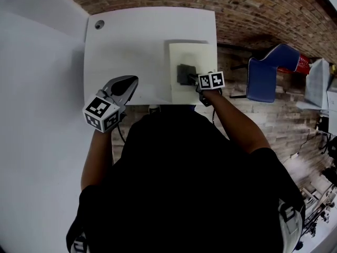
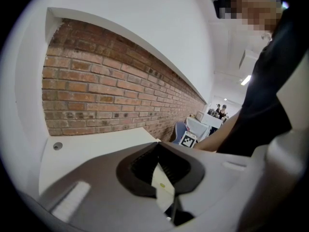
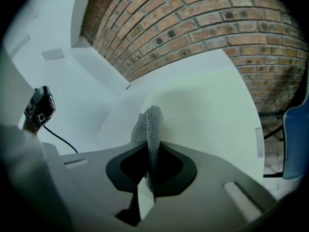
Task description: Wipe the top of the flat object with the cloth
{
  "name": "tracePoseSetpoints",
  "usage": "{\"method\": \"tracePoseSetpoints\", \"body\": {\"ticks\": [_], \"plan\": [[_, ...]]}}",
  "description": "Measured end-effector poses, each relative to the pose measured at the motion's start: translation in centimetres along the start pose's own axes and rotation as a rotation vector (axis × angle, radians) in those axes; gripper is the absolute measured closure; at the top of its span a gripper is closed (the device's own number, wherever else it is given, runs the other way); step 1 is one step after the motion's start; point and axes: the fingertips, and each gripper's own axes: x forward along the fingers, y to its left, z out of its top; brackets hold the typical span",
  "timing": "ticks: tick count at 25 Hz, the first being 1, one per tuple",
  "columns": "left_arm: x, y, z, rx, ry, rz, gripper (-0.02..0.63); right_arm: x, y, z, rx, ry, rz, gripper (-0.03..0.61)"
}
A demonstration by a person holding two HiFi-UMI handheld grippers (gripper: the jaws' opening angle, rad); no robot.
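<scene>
A pale cream flat board (image 1: 194, 57) lies on the right part of the white table (image 1: 131, 46). A dark grey cloth (image 1: 185, 74) rests on the board's middle. My right gripper (image 1: 194, 78) is shut on the cloth's near edge. In the right gripper view the knitted cloth (image 3: 153, 122) stands up folded between the jaws of my right gripper (image 3: 150, 151), over the board (image 3: 207, 115). My left gripper (image 1: 126, 84) hovers over the table's front edge at the left, shut on nothing. In its own view my left gripper (image 2: 161, 164) points across the bare table (image 2: 91, 141).
A round cable hole (image 1: 99, 24) sits in the table's far left corner. A blue chair (image 1: 266, 73) stands to the right of the table on the brick floor (image 1: 247, 15). A white wall (image 1: 37, 88) runs along the left.
</scene>
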Motion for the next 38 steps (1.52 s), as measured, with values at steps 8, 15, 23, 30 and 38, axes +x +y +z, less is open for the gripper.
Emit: {"method": "tracePoseSetpoints", "body": {"ticks": [8, 15, 23, 30, 38], "plan": [[1.4, -1.0, 0.0, 0.01, 0.01, -0.031, 0.612, -1.8, -2.3, -0.8, 0.038, -0.019, -0.035, 0.569], [2.9, -2.1, 0.2, 0.02, 0.028, -0.068, 0.612, -3.6, -4.7, -0.8, 0.066, -0.041, -0.072, 0.569], [4.0, -2.9, 0.3, 0.019, 0.036, -0.083, 0.612, -6.1, -8.2, -1.1, 0.109, -0.069, -0.121, 0.569], [4.8, -3.4, 0.5, 0.026, 0.038, -0.094, 0.612, -7.4, -10.3, -1.1, 0.128, -0.086, -0.151, 0.569], [5.7, -3.9, 0.2, 0.021, 0.048, -0.107, 0.612, -8.7, -11.7, -1.4, 0.136, -0.091, -0.172, 0.569]]}}
